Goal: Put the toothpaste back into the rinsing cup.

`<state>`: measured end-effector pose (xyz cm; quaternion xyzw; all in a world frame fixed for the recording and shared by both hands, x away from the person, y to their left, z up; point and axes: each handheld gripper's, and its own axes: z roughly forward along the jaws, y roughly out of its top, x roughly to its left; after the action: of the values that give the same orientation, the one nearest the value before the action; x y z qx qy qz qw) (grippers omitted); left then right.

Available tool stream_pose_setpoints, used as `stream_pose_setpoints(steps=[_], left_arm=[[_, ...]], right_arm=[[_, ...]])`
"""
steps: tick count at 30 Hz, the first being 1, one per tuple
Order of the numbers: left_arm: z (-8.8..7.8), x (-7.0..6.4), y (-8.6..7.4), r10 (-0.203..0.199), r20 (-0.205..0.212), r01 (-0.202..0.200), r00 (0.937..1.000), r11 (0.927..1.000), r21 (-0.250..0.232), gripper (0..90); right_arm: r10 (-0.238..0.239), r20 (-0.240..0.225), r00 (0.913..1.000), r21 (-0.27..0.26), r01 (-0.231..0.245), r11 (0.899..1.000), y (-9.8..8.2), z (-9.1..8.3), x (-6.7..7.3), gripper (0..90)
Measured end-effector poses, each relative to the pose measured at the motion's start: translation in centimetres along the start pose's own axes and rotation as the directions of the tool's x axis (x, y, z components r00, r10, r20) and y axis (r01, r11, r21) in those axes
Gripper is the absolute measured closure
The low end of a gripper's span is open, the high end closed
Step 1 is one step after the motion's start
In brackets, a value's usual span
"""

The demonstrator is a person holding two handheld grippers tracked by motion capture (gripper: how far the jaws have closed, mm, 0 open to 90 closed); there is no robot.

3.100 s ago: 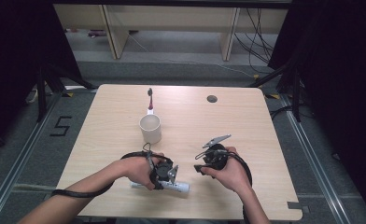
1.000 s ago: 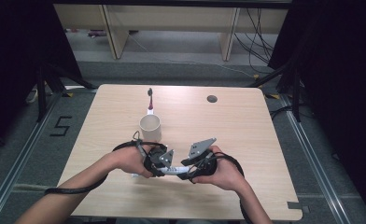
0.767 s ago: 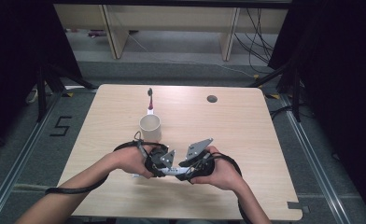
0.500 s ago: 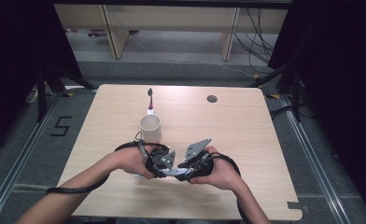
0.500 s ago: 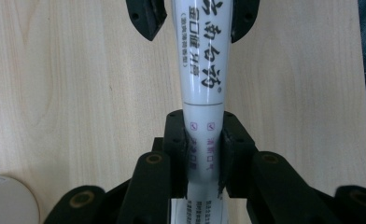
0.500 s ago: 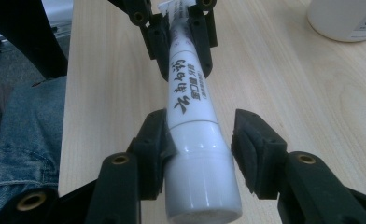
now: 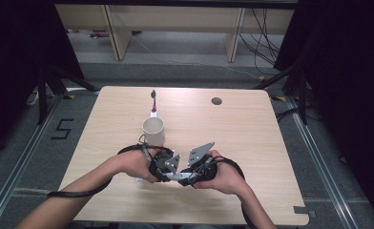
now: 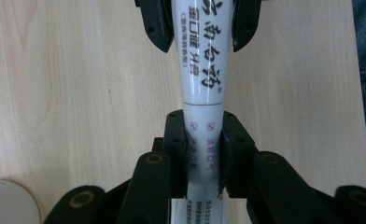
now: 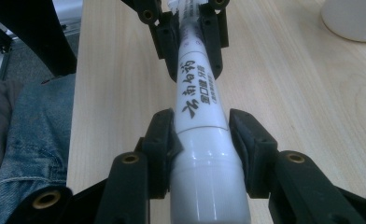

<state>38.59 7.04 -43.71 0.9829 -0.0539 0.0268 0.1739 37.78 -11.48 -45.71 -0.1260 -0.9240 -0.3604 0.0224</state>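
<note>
A white toothpaste tube [image 8: 202, 70] with black lettering is held between the two grippers, just above the table near its front edge. My left gripper [image 8: 204, 140] is shut on the tube's flat tail end. My right gripper [image 9: 202, 140] faces it from the other side. Its jaws have just been closing on the tube's round cap end [image 9: 209, 186], and both pads now touch it. In the high view the left gripper [image 7: 168, 168] and right gripper [image 7: 191, 172] meet nose to nose with the tube [image 7: 178, 178] between them.
A beige cup [image 7: 153, 130] stands just behind the hands. A toothbrush [image 7: 152, 101] lies farther back. A round cable hole [image 7: 216, 101] sits at the back right of the wooden table [image 7: 252, 143]. A denim-clad leg [image 9: 31, 140] shows beyond the table's front edge.
My right gripper has come in from the right to the tube's free end and narrowed its jaws around it. The left gripper has kept its hold.
</note>
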Motion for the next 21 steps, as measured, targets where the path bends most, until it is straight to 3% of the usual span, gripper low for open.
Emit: stream_pose_setpoints(steps=[2,3,10,15,16,17,21], left_arm=[[-0.17,0.18,0.03,0.024,0.002,-0.024,0.9997,0.9995,0.02,75.0],[-0.08,0.06,0.03,0.007,-0.001,-0.007,1.0,1.0,-0.003,75.0],[-0.3,0.18,0.04,0.025,0.008,-0.025,0.9997,0.9997,0.006,74.9],[-0.43,0.14,-0.09,0.008,0.03,-0.007,0.9995,0.9997,-0.024,74.9],[-0.43,0.14,-0.09,0.008,0.03,-0.007,0.9995,0.9997,-0.024,74.9],[-0.52,0.08,0.0,0.013,0.017,-0.013,0.9998,0.9998,-0.016,74.9],[-0.77,0.25,-0.02,0.012,0.011,-0.012,0.9999,0.9998,-0.016,75.0]], right_arm=[[0.004,-0.001,1.0,-0.005,-0.004,1.0,0.03,0.0,0.04,61.2],[0.009,-0.003,1.0,-0.008,-0.009,1.0,0.02,0.03,0.08,61.3],[-0.002,-0.005,1.0,-0.01,0.002,1.0,0.0,0.0,0.09,62.5],[0.007,-0.008,0.9999,-0.03,-0.007,1.0,-0.01,-0.25,0.25,62.8],[0.007,-0.008,0.9999,-0.03,-0.007,1.0,-0.01,-0.25,0.25,62.8],[-0.022,-0.002,0.9998,-0.033,0.022,0.999,0.12,-0.35,0.18,62.8],[-0.014,0.007,0.9999,-0.054,0.014,0.998,0.16,-0.37,0.23,62.6]])
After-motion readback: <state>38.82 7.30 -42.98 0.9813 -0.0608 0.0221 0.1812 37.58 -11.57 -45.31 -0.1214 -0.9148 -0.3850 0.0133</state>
